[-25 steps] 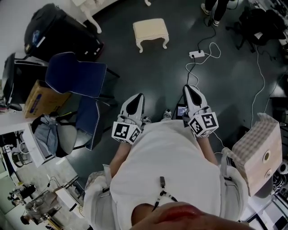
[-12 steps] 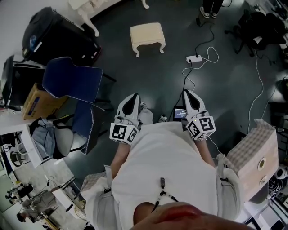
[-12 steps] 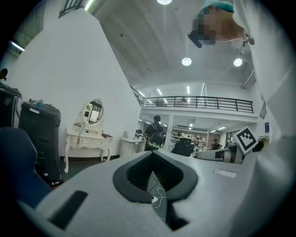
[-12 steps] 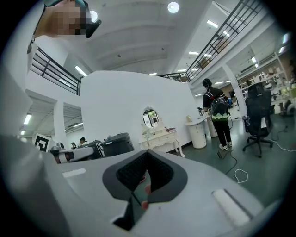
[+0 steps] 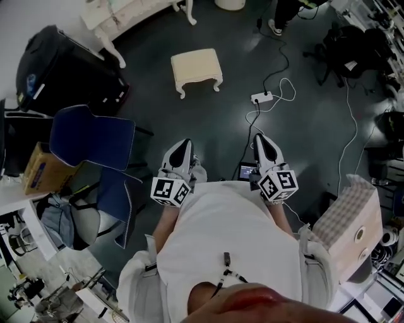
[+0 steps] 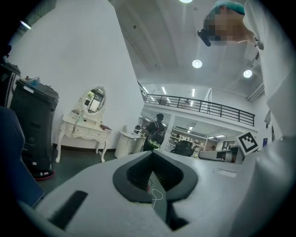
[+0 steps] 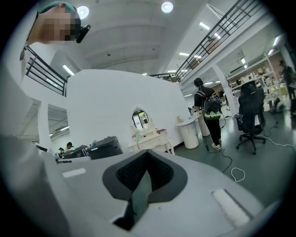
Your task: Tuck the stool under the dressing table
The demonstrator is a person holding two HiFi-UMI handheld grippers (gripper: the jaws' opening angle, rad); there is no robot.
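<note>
The cream stool (image 5: 196,69) with curved legs stands alone on the dark floor, ahead of both grippers. The white dressing table (image 5: 129,12) is at the top left of the head view, beyond the stool. It shows with its oval mirror in the left gripper view (image 6: 85,127) and in the right gripper view (image 7: 148,138). My left gripper (image 5: 184,143) and right gripper (image 5: 261,137) are held out side by side near waist height, well short of the stool. Both are shut with nothing between the jaws (image 6: 151,153) (image 7: 147,152). Each gripper's body hides the stool in its own view.
A blue chair (image 5: 95,129) and a black bin (image 5: 63,63) stand at the left. A power strip with a white cable (image 5: 262,98) lies on the floor right of the stool. A person (image 5: 281,12) stands at the far end. A checked box (image 5: 350,217) is at my right.
Both grippers have moved forward with the person. The stool and the dressing table have come lower in the head view, so they are nearer. Both pairs of jaws stayed shut.
</note>
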